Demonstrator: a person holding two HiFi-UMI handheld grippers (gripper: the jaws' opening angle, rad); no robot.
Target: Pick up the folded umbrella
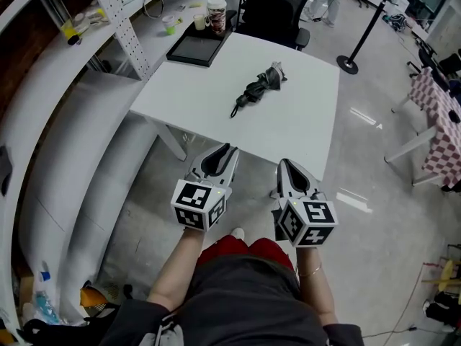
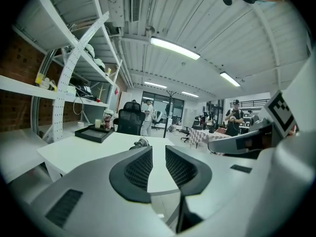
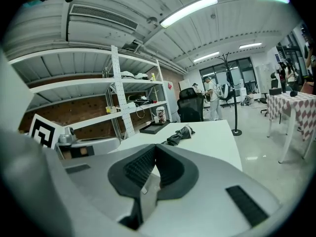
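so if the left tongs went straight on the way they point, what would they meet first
Most likely the white table top: the left tongs sit at its near edge, tipped slightly down, open and empty. The folded umbrella lies further along roughly that line, though depth is unclear.

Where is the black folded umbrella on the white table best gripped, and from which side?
Grip the black folded umbrella at its thick middle, jaws across its narrow width. It lies flat and slanted on the white table, so come from above on the near side; the thin strap end would likely slip.
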